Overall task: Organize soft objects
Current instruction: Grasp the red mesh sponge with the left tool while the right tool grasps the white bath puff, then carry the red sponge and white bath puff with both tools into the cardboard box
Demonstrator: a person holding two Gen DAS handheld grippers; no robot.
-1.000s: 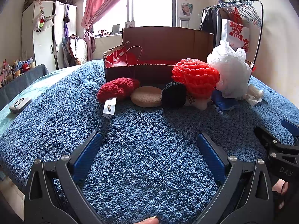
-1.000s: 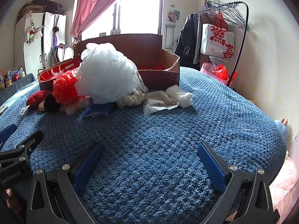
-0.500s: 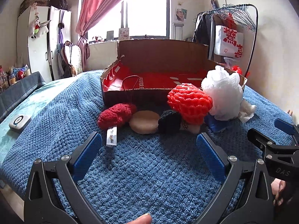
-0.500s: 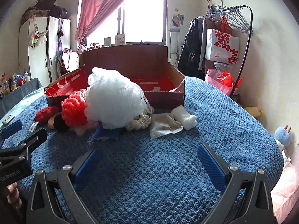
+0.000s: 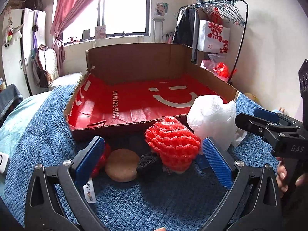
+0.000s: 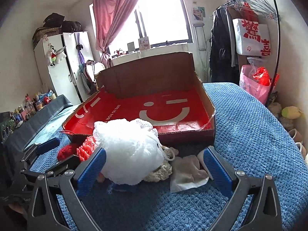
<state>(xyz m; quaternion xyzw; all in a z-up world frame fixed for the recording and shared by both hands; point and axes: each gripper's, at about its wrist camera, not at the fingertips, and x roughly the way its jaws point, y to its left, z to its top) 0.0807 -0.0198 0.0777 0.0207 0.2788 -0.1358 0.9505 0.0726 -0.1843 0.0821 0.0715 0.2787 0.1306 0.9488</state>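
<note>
Hovering low over a blue knitted bedspread, two hand-held tools face a row of soft things lined up against the near wall of a shallow cardboard box with a red smiley-face lining. The box lies empty, apparently the place meant for them, so the sorting looks barely begun. The left tool, jaws spread wide and holding nothing, brackets a round tan pad, a small black knitted ball and a red crocheted ball; a fuzzy red plush with a sewn label sits half hidden behind its left finger. The right tool, equally wide and empty, frames a white mesh bath pouf, which rests on a cream crocheted piece just beside a crumpled pale cloth. Both openings seem set broad because the targets are bulky and squashy. Piled touching, the items may drag neighbours along when lifted.
</note>
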